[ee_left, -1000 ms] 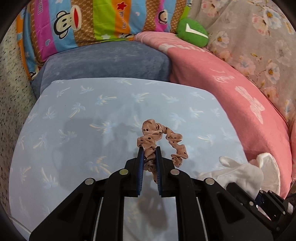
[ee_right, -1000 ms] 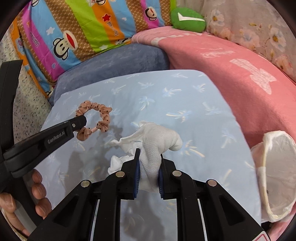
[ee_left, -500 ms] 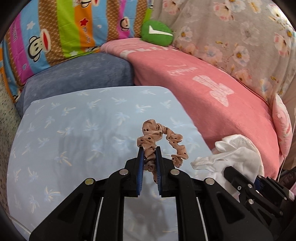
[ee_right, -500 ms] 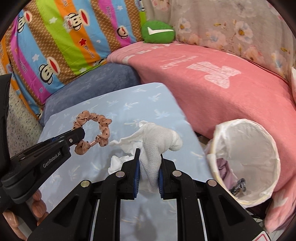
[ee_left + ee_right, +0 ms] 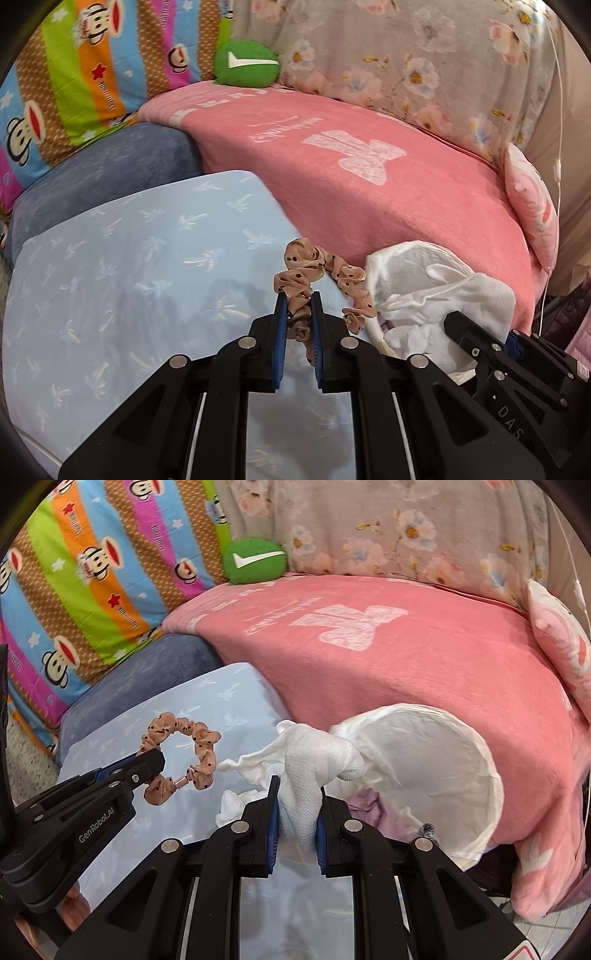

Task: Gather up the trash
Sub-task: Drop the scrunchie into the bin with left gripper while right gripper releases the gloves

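Right wrist: right gripper (image 5: pixel 294 794) clamps white cloth (image 5: pixel 314 764) beside bin (image 5: pixel 491 775).

Hidden or cut off, as held:

- Scrunchie (image 5: pixel 325 275): the stretch between my left tool's (image 5: pixel 298 314) blue pads is covered; I cannot see how deep it sits.
- White cloth (image 5: pixel 314 771): lower part lost behind my right tool (image 5: pixel 295 805); in the left view that tool's body covers the cloth's near side.
- Bin (image 5: pixel 436 760): near rim masked by my right tool; contents only partly seen, a purple item (image 5: pixel 369 805) and a dark scrap (image 5: pixel 426 829), too little showing to identify.
- Monkey-print pillow (image 5: pixel 92 572): cut by the frame edge.
- My left-hand fingers (image 5: pixel 75 902): only tips show under the tool.
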A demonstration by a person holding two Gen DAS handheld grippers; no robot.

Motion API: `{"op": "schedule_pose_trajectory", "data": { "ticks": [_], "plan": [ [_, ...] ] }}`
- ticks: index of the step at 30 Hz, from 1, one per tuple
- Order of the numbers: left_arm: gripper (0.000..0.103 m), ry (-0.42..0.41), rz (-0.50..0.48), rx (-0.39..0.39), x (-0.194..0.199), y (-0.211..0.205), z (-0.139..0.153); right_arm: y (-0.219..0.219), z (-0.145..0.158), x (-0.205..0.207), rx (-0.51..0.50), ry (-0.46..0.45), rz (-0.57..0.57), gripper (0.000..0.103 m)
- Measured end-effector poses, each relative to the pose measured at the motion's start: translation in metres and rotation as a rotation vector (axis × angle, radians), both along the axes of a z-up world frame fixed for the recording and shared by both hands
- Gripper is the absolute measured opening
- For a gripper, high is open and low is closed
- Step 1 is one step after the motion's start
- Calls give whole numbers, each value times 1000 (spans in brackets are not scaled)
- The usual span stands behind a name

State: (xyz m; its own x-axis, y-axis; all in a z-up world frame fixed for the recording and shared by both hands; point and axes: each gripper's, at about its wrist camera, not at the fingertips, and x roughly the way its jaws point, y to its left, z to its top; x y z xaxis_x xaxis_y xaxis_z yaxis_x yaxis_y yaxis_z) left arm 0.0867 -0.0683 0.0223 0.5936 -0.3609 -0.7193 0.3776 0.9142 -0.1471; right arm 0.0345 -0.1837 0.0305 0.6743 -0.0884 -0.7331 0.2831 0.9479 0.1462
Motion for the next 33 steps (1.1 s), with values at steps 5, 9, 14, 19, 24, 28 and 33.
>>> {"op": "schedule_pose_trajectory", "data": {
  "ticks": [5, 9, 14, 19, 24, 28, 33],
  "plan": [
    [12, 1, -66, 18, -5, -30, -2, -37, -4, -12, 10, 1, -68, 15],
    [12, 1, -113, 30, -9, -55, -4, -60, -8, -21, 18, 0, -114, 15],
    [13, 10, -176, 38, -10, -84, -6, -88, -13, -28, 27, 2, -162, 15],
    [19, 24, -225, 39, -11, -105, -11, -107, -18, -31, 34, 6, -196, 15],
    [42, 24, -227, 40, -10, -114, -11, -116, -21, -31, 37, 11, -210, 15],
    [58, 16, -201, 44, -9, -113, -11, -118, -24, -28, 38, 14, -212, 15],
    [58, 28, -176, 46, -5, -105, -14, -111, -24, -24, 35, 16, -200, 16]
  ]
}}
